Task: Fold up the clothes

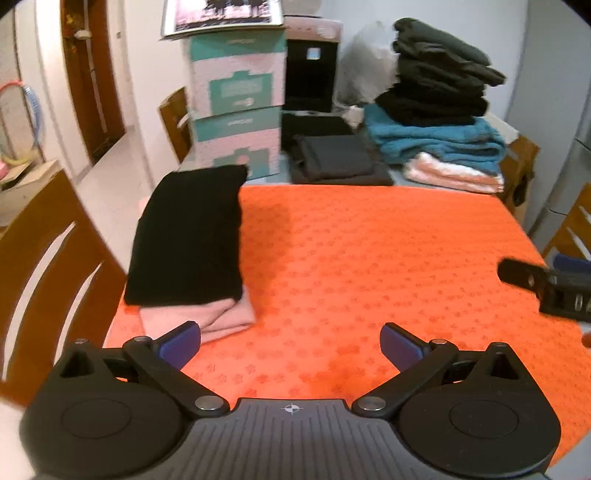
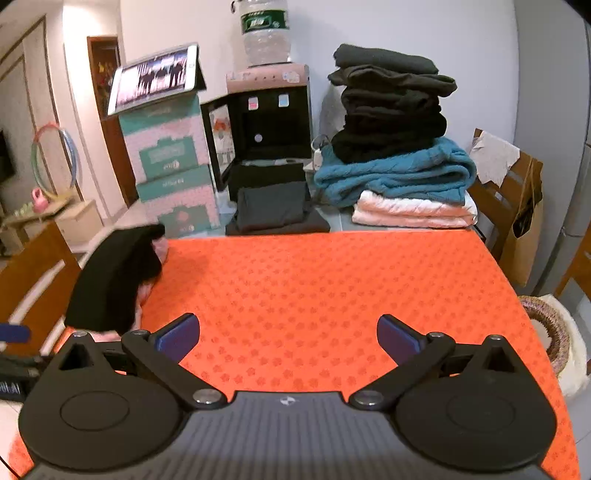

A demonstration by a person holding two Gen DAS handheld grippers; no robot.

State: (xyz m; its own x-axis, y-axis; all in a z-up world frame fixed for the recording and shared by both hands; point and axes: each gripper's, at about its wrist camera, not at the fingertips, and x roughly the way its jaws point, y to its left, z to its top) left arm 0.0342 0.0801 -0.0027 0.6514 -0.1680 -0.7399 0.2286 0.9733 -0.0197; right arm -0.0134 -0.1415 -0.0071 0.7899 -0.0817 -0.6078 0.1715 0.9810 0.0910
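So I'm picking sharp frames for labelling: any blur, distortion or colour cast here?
Left wrist view: motion smear on the teal boxes and the dark stack; black folded garment soft-edged. Right wrist view: sharper, with only that garment smeared. Both: fisheye bending at edges, dark corner vignetting, warm indoor light saturating the orange cloth.

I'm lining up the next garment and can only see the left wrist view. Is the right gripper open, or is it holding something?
Observer: The right gripper is open and empty, above the orange table cover.
Operator: Anything off the table's right side?
Observer: A woven basket sits low beside the right edge.
Operator: What's on top of the dispenser?
Observer: An upturned water bottle stands on the water dispenser.
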